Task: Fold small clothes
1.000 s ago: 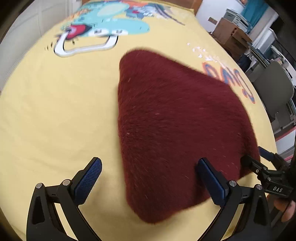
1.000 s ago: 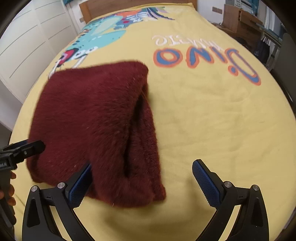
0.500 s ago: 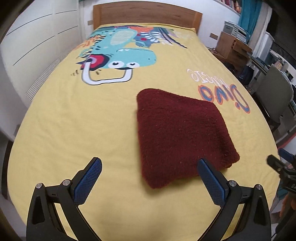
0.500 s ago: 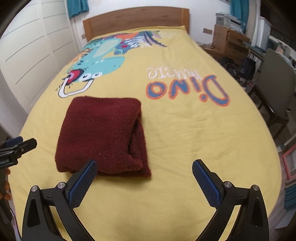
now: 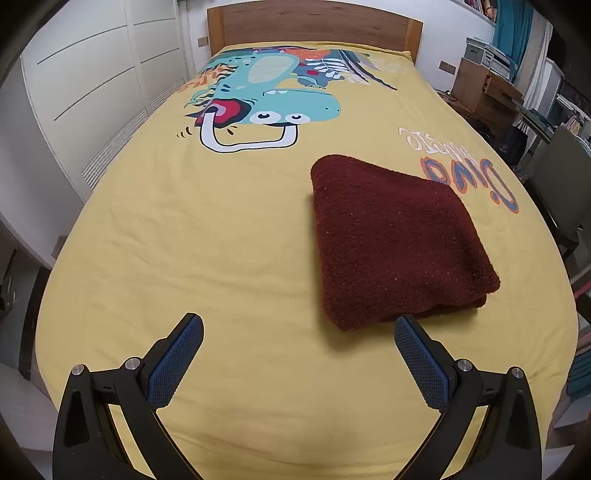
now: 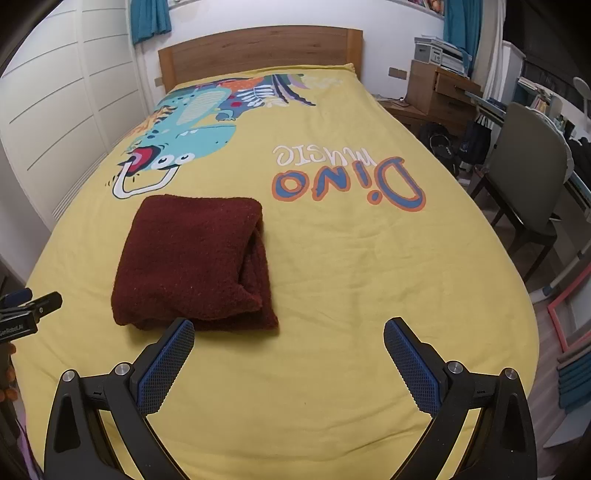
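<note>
On the bed (image 5: pixel 184 236), near its foot end, lies a dark red fleecy garment (image 5: pixel 395 240), folded into a thick, roughly square bundle. It rests flat on the yellow bedspread (image 6: pixel 351 258), between the blue dinosaur print (image 6: pixel 192 140) and the upside-down "Dino music" lettering (image 6: pixel 347 177), touching neither. From the right wrist view, the folded layers show along the bundle's right edge, where the top flap curls over the layers beneath.

Both tongs hang above the near end of the bed with nothing in them. The left tongs (image 5: pixel 299 354) are spread wide, their blue-padded fingers (image 5: pixel 177 358) well apart, and the garment sits just ahead of the right-hand pad without touching it. The right tongs (image 6: pixel 288 358) are likewise spread wide and empty, the bundle lying just beyond the left-hand pad. In the right wrist view the tip of the left tongs (image 6: pixel 33 306) shows at the left edge, beside the bed.

A wooden headboard (image 5: pixel 314 26) stands at the far end, white wardrobe doors (image 5: pixel 85 81) run along the left, and a grey chair (image 6: pixel 524 173) stands to the right beside a wooden desk (image 6: pixel 439 92).
</note>
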`<state>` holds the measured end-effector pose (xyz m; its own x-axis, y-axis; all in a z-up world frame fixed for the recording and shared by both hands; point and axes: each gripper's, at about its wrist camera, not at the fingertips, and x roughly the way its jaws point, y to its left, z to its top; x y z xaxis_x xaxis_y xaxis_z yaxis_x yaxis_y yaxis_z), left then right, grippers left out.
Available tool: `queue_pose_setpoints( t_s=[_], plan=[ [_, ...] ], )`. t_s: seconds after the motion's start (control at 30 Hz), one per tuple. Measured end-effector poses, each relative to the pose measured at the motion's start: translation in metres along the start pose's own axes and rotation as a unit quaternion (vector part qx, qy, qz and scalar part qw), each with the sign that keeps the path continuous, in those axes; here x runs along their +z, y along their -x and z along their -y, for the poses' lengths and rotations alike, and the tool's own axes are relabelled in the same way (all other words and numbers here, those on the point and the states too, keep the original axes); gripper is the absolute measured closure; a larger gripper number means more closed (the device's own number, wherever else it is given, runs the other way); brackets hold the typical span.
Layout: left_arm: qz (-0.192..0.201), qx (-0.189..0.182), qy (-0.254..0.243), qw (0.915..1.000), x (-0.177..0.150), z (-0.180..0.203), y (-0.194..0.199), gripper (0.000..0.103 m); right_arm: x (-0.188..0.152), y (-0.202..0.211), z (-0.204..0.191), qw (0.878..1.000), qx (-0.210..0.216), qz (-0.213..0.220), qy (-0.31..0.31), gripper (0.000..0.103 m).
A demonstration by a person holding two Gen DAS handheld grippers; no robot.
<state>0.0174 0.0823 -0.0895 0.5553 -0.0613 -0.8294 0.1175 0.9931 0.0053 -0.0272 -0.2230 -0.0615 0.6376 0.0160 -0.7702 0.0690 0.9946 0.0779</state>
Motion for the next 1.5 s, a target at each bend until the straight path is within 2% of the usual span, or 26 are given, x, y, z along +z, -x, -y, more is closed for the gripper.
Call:
queue_pose_setpoints(
  t_s=[0.33, 1.5],
  plan=[
    [0.009, -0.005, -0.006, 0.9999, 0.001, 0.005, 0.008, 0.001, -0.002, 0.005, 0.002, 1.000, -0.002, 0.000, 0.000, 0.001],
    [-0.012, -0.014, -0.025, 0.9995, -0.002, 0.011, -0.007, 0.001, -0.010, -0.009, 0.002, 1.000, 0.001, -0.026, 0.017, 0.001]
  ],
)
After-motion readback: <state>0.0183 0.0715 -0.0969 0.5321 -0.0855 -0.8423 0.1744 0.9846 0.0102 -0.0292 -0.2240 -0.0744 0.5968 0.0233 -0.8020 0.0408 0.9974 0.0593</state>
